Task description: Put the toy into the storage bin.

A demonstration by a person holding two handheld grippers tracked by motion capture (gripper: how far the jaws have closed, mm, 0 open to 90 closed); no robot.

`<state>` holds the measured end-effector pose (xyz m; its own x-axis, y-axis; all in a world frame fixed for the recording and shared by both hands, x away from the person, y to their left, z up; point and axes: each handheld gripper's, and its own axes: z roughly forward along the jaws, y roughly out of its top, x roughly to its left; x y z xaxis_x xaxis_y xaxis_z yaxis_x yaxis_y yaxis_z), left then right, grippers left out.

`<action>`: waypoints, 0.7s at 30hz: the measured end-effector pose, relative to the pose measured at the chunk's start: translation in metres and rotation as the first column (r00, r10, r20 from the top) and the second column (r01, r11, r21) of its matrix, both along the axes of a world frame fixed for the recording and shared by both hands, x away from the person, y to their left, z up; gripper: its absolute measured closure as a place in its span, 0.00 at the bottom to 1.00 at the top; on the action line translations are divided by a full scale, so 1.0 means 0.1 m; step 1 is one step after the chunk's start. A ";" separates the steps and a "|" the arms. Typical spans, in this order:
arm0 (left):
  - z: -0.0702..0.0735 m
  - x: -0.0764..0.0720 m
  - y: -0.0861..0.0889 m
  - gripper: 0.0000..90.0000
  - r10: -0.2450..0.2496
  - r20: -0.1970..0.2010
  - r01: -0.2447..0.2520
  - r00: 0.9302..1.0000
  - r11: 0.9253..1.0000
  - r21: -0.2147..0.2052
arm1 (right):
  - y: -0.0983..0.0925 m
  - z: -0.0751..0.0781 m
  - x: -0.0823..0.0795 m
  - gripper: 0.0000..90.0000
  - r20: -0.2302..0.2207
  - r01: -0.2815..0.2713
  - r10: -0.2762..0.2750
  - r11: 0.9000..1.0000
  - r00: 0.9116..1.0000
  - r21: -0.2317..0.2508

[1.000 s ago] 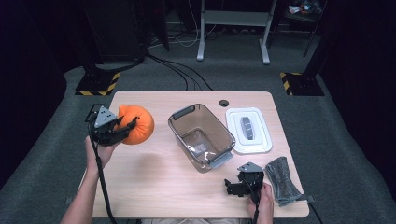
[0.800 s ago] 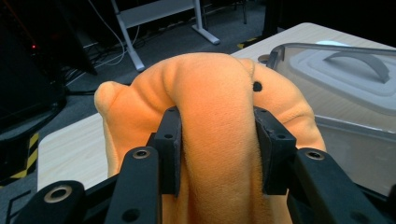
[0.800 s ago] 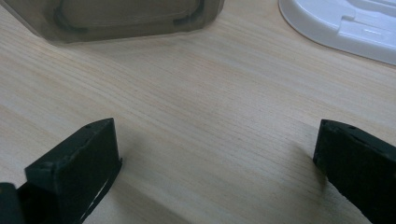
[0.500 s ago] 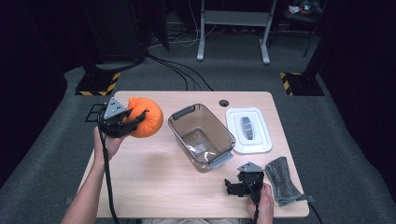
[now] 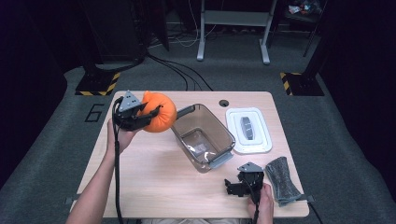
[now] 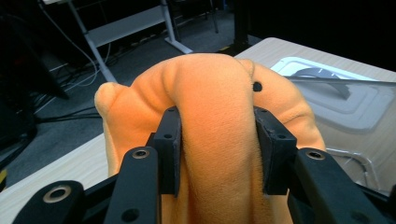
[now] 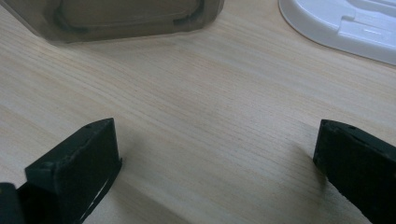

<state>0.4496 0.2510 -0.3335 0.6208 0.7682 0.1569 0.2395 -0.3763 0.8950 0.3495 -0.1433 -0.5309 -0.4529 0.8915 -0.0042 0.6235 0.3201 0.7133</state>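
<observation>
An orange plush toy hangs above the left half of the table, squeezed between the jaws of my left gripper. In the left gripper view both black pads dig into the soft orange plush toy. Just right of the toy stands a clear brownish plastic bin with grey latches, open on top. Its white lid lies flat to the right. My right gripper rests low on the table near the front edge, jaws wide apart over bare wood.
A folded grey cloth lies at the table's front right corner beside the right hand. A round cable hole sits near the far edge. Dark floor, cables and stand legs surround the table.
The left gripper has carried the orange toy to the right and slightly upward, closer to the bin. The right gripper has stayed where it was.
</observation>
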 end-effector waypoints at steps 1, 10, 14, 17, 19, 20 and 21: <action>0.01 0.01 -0.02 0.65 -0.008 -0.004 0.008 1.000 1.000 0.002 | 0.00 0.00 0.00 0.00 0.002 0.000 0.000 1.000 1.000 -0.001; 0.07 0.09 -0.28 0.65 -0.057 -0.006 0.057 0.998 0.998 0.006 | 0.01 0.00 0.00 0.00 0.003 0.017 -0.017 1.000 1.000 0.009; 0.07 0.12 -0.39 0.65 -0.076 -0.013 0.077 0.997 0.997 0.007 | 0.01 0.00 0.00 0.00 0.001 0.014 -0.014 1.000 1.000 0.009; 0.06 0.14 -0.48 0.65 -0.090 -0.018 0.090 0.996 0.996 -0.001 | 0.01 0.00 0.00 0.00 0.003 0.016 -0.016 1.000 1.000 0.008; 0.05 0.15 -0.53 0.64 -0.103 -0.025 0.103 0.994 0.995 -0.004 | 0.01 0.00 0.00 0.00 0.002 0.011 -0.011 1.000 1.000 0.007; 0.05 0.16 -0.56 0.64 -0.107 -0.021 0.107 0.994 0.994 0.002 | 0.01 0.00 0.00 0.00 0.003 0.014 -0.014 1.000 1.000 0.007; 0.04 0.16 -0.59 0.64 -0.111 -0.024 0.111 0.994 0.994 -0.001 | 0.01 0.00 0.00 0.00 0.003 0.011 -0.011 1.000 1.000 0.007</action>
